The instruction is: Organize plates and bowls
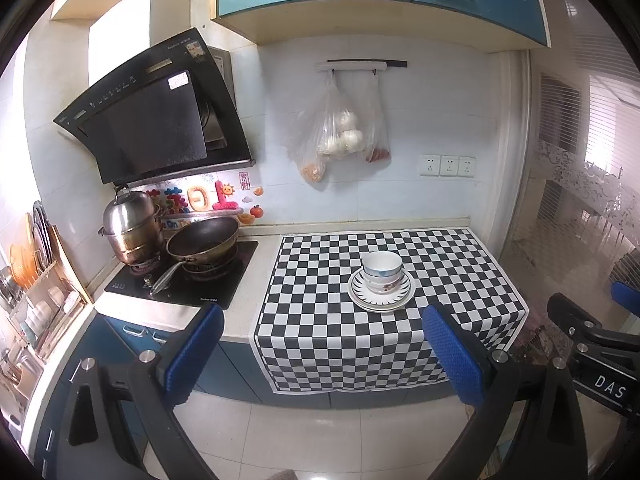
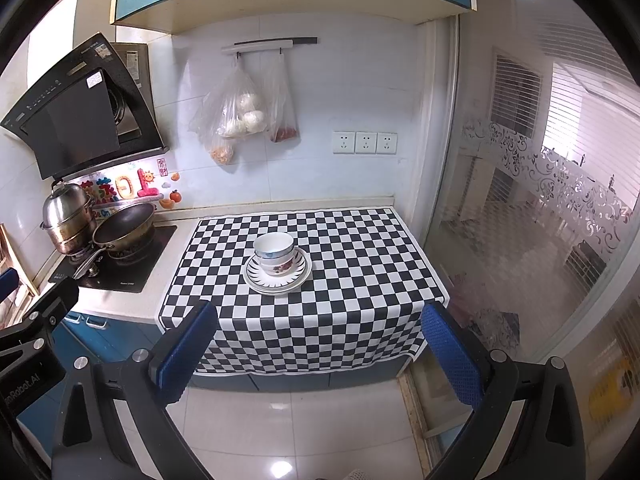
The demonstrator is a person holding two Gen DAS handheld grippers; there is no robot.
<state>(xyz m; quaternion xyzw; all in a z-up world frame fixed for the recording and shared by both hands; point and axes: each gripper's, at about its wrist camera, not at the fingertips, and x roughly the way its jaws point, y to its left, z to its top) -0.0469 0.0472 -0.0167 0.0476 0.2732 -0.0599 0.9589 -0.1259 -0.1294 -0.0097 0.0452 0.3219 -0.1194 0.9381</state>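
The stacked bowls sit on the plates in the middle of the checkered cloth on the table. Both tools hang level over the floor, well back from the table's edge: the left tool spread wide and empty, the right tool likewise (pads blue), side by side.

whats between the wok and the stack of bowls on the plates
Only bare countertop and checkered cloth lie between the wok and the stacked bowls; both wrist views show it.
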